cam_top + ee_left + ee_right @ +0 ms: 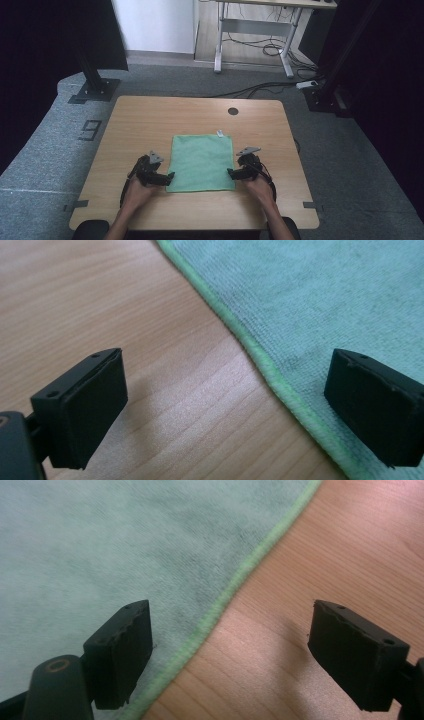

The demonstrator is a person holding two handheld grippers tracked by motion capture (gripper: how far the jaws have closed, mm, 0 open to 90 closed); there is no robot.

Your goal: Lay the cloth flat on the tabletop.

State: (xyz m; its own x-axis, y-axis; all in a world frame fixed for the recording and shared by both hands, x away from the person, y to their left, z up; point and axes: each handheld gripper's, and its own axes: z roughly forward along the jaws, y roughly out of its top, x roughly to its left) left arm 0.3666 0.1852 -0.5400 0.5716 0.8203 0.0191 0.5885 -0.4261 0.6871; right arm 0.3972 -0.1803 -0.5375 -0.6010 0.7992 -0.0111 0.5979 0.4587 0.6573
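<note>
Broadly, from largest to smallest:

Table (150, 120): light wood, rounded corners, with a dark round hole (233, 111) near the far edge, right of middle.

Cloth (201, 162): green, square, flat and unfolded on the near half of the table, roughly centred between the left and right edges; near hem a little short of the near edge; small white tag (219, 133) at the far hem, toward the far right corner of the cloth. Lighter green stitched border plain in both gripper views ( (320, 295), (100, 545)).

Left hand (136, 192): entering over the near edge, left of the cloth, wrapped around its tool.

Right hand (258, 188): entering over the near edge, right of the cloth.

Left gripper (170, 176): low over the table at the near left corner of the cloth, pointing inward toward it. Jaws set wide and gripping nothing (left gripper view (225, 400): one jaw over bare wood, the other over the cloth, left hem running between them).

Right gripper (230, 173): mirrored at the right hem near the near right corner of the cloth, pointing inward. Jaws likewise wide apart, nothing pinched (right gripper view (230, 650): one jaw above the cloth, the other above wood, hem between).

Contact with the cloth: cannot tell for either tool.
</note>
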